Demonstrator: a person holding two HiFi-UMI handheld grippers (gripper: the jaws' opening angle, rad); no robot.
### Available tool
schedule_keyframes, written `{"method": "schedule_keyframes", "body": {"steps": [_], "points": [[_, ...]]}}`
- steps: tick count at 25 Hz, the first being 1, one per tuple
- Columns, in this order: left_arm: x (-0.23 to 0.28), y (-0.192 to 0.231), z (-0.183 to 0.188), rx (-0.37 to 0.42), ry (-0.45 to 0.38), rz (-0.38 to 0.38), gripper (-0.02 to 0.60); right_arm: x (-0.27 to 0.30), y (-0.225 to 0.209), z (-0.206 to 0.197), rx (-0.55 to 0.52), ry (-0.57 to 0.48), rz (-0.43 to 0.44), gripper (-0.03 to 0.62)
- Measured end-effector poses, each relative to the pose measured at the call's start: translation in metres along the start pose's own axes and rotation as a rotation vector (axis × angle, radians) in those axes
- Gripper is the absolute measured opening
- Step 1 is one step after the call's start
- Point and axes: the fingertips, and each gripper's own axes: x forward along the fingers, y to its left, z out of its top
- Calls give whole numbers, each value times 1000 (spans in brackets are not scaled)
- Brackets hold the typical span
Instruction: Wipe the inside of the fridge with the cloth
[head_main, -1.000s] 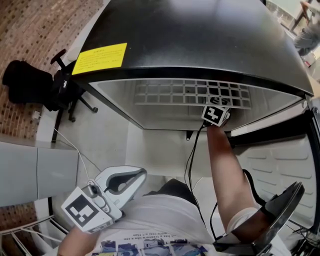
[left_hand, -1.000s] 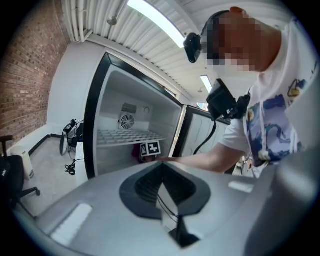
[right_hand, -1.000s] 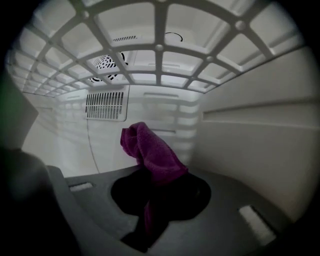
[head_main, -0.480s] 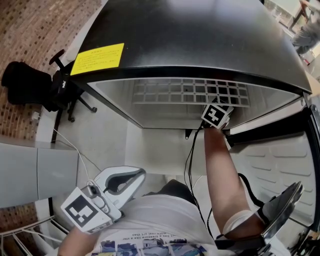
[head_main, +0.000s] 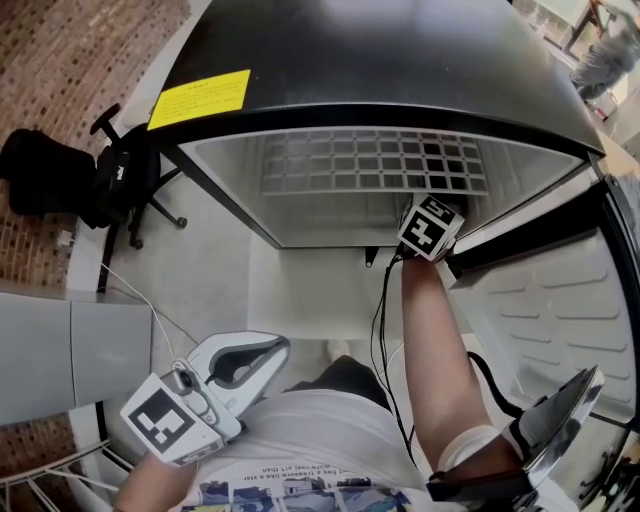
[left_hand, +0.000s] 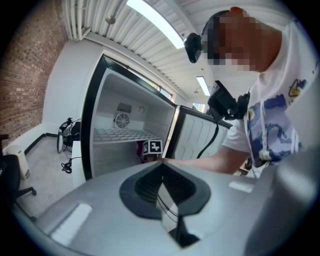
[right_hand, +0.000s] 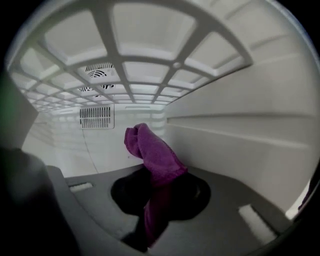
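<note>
Purple cloth (right_hand: 152, 152), one, clamped in right gripper (right_hand: 156, 196) jaws; left gripper (left_hand: 161, 186) jaws pressed together.

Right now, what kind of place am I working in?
Probably an office or workshop rather than a home kitchen: a brick wall, an office chair beside the open fridge, and strip lights overhead.

I see a magenta cloth (right_hand: 152, 150); the fridge (head_main: 400, 70) is black outside, white inside, with a yellow label (head_main: 200, 98), seemingly printed.
</note>
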Motion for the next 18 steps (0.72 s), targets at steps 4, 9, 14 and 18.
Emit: {"method": "schedule_keyframes", "body": {"steps": [4, 9, 14, 18], "points": [[-4, -11, 3, -27, -15, -27, 6, -17, -8, -2, 38, 7, -31, 54], [-17, -21, -3, -14, -11, -48, 6, -37, -19, -6, 68, 12, -70, 54], [-33, -22, -23, 54, 4, -55, 5, -56, -34, -18, 100, 14, -114, 54], [-42, -32, -26, 41, -4, -69, 6, -77, -40, -20, 105, 8, -117, 54]]}}
